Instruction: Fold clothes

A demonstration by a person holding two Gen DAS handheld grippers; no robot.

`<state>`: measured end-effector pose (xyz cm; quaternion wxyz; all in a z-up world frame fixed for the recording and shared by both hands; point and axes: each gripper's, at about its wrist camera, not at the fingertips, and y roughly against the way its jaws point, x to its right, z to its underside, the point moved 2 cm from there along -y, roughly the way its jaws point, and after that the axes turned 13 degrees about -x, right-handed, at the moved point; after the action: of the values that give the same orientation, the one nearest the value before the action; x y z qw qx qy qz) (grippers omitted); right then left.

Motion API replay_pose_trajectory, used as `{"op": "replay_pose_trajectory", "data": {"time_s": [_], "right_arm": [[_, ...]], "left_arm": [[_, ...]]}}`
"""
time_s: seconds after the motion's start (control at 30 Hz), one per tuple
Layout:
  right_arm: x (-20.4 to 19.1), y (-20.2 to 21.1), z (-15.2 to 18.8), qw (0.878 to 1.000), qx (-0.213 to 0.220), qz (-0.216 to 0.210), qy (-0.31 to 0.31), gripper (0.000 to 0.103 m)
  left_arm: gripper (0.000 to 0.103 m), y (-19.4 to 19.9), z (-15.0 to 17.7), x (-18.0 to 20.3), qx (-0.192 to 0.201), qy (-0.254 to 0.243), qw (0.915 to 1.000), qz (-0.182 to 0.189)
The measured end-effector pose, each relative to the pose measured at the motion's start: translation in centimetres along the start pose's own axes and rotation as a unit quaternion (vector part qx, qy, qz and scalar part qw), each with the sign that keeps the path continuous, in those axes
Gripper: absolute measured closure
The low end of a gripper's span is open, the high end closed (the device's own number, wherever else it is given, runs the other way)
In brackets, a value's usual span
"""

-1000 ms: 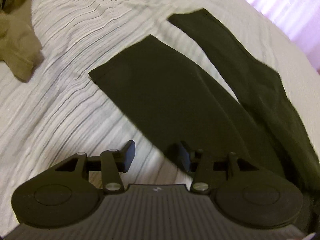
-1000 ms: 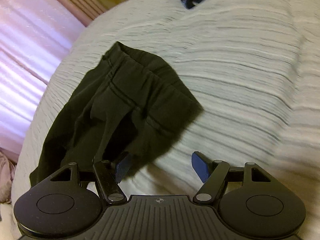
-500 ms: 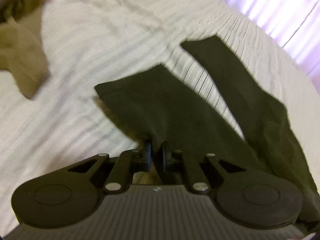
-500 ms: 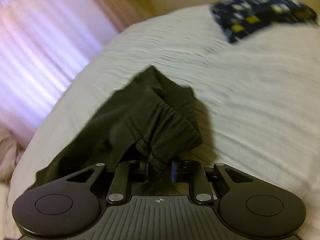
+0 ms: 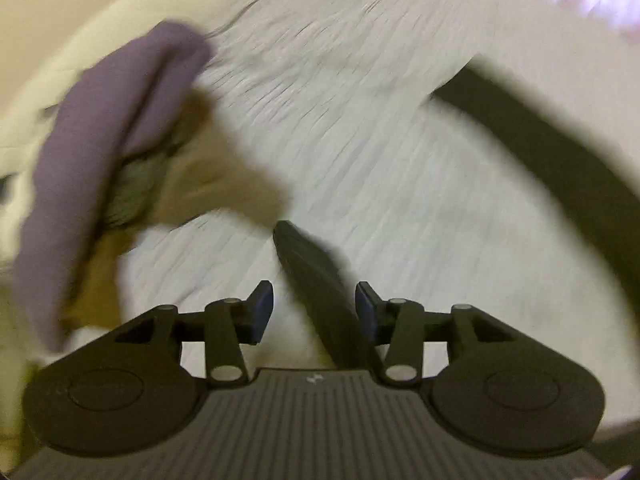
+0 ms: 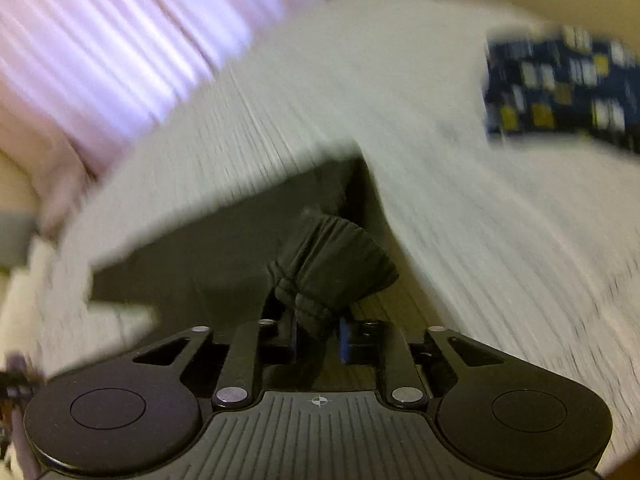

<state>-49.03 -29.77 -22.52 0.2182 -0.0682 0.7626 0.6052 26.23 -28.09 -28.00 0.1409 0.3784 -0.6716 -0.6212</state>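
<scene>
While the jaws of the left gripper (image 5: 312,286) are opening, a narrow edge-on strip of the dark trousers (image 5: 320,320) runs up between them, lying close to the pad on the right of the frame and clear of the other, so it reads as loosely carried rather than pinched. The right gripper (image 6: 319,334) is also opening, yet the bunched waistband fills its narrow gap and hangs from it at lower centre. The rest of the garment trails away to the left over the pale ribbed bed cover (image 6: 480,220). Holding one end in each gripper probably serves to raise the trousers and draw them straight before a fold. Farther out lie a purple garment (image 5: 100,140) and a tan one (image 5: 224,184) at the left of the left view. A blue patterned cloth (image 6: 560,92) lies at the upper right of the right view, with a curtain (image 6: 120,40) at upper left. Compared with half a second ago, both pairs of jaws stand wider. The trousers (then spread across the cover) are now lifted, and both views are heavily blurred.
</scene>
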Motion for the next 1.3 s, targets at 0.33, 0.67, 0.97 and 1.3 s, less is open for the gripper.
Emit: {"op": "replay_pose_trajectory", "data": {"time_s": [0.33, 0.67, 0.97, 1.3], "right_arm": [[6.4, -4.9, 3.9, 0.991, 0.0, -0.01, -0.134, 0.044], [7.5, -7.2, 6.1, 0.976, 0.032, 0.005, -0.214, 0.044], [5.9, -7.0, 6.1, 0.973, 0.054, 0.034, -0.223, 0.043], [5.6, -8.2, 7.0, 0.969, 0.056, 0.018, -0.241, 0.043]], "left_arm": [[0.061, -5.9, 13.7, -5.2, -0.056, 0.113, 0.9841, 0.125], [0.097, -7.8, 13.3, -7.0, -0.029, 0.163, 0.9594, 0.228], [0.069, -0.6, 1.6, -1.7, 0.089, 0.105, 0.9396, 0.313], [0.071, -7.0, 9.2, -9.1, 0.048, 0.219, 0.9469, 0.231]]}}
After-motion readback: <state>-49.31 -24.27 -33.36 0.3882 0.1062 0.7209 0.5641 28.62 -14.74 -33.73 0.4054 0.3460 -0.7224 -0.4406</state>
